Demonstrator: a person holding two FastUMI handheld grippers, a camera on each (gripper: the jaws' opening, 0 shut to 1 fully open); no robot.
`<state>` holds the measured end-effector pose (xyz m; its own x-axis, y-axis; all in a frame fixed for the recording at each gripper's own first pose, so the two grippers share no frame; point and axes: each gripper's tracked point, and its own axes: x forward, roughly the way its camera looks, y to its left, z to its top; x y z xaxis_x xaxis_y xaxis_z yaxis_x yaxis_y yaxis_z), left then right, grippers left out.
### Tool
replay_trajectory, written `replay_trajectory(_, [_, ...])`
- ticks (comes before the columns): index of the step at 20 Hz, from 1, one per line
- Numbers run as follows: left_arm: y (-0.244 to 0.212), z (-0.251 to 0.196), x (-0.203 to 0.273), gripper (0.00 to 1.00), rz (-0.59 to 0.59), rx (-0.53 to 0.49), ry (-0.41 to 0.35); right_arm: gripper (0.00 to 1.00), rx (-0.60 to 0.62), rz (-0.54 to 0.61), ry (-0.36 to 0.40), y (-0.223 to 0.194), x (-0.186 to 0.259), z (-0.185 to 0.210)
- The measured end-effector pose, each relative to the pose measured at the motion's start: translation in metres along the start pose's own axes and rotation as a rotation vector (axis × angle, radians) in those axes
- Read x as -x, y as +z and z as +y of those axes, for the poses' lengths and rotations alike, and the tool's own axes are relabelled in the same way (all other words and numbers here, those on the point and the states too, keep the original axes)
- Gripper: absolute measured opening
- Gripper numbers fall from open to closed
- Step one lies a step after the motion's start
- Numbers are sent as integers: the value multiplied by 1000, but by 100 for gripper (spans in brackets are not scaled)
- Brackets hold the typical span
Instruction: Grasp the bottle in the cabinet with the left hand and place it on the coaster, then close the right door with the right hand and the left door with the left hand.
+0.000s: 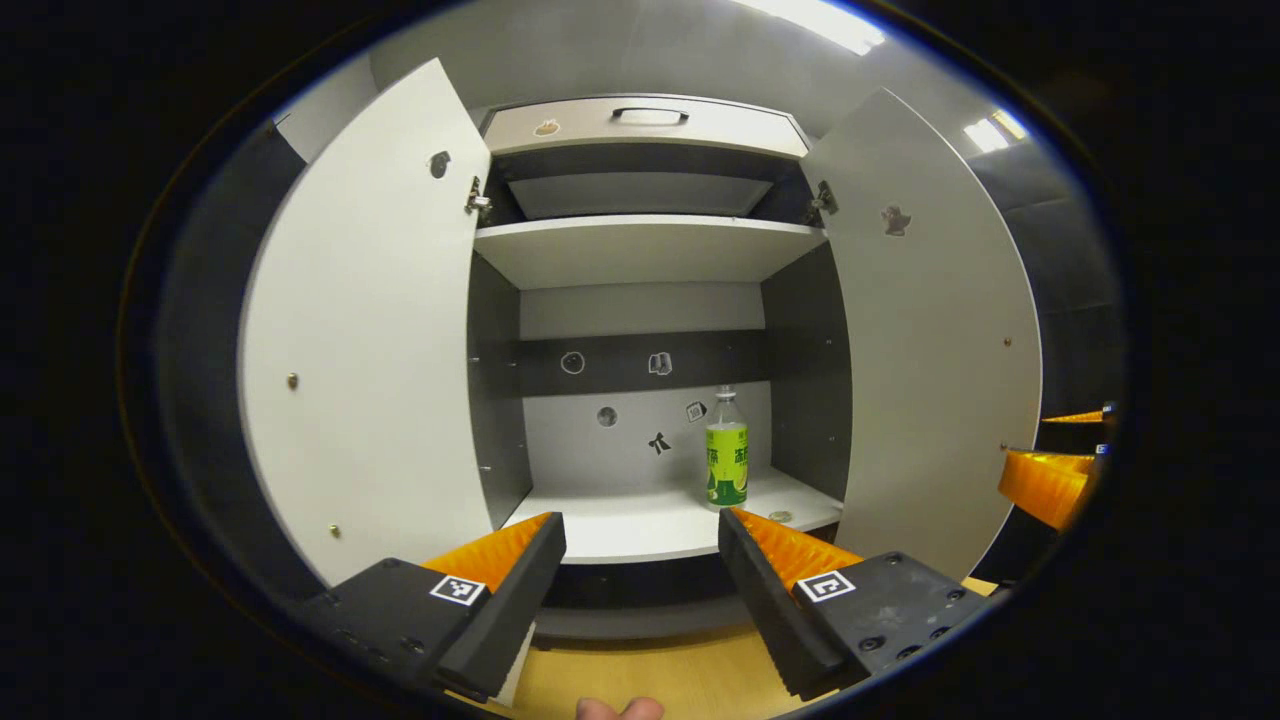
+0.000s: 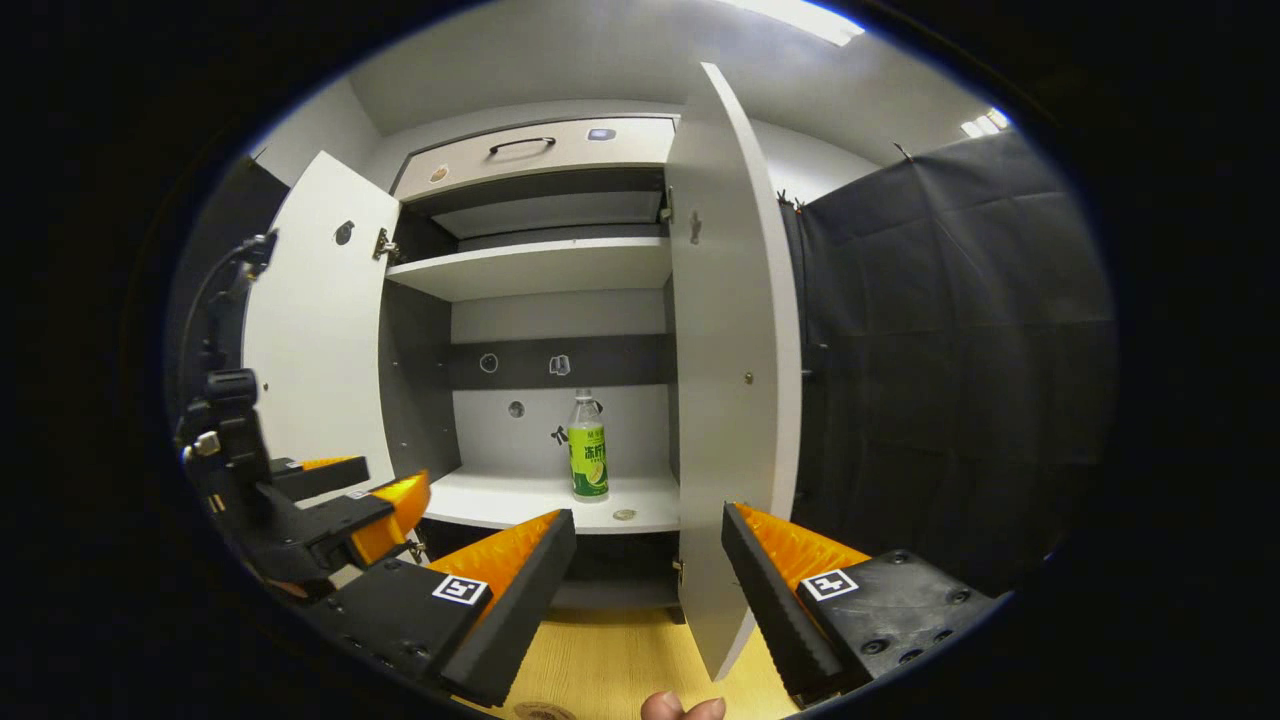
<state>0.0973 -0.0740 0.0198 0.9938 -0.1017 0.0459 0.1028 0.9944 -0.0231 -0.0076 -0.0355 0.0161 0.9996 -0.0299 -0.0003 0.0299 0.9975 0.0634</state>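
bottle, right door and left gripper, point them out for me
bottle (image 1: pixel 727 462), left gripper view, on its label.
right door (image 1: pixel 930 350), left gripper view, middle of its inner face.
left gripper (image 1: pixel 640 545), left gripper view, midway between its fingertips.

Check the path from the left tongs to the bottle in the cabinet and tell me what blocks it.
Nothing visible blocks it. Both doors stand open, and the bottle stands upright and alone on the lower shelf, toward its right side. The left tongs are open in front of the shelf edge, with only bare shelf between them and the bottle.
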Motion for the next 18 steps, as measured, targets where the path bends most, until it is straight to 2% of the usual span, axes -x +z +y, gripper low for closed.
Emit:
replay_trajectory(6, [-5,-49,-94,97,26,75,-67,98,21,-24,-36,8,13,-41])
replay_trajectory(11, [-17,-78,-174,98,25,20,-78,98,36,-28,-92,9,19,-84])
replay_trajectory(13, [-21,-93,-201,97,34,38,-92,98,38,-26,-118,10,17,-101])
replay_trajectory(18, [-33,-100,-268,97,58,24,-41,98,60,-26,-168,14,13,-141])
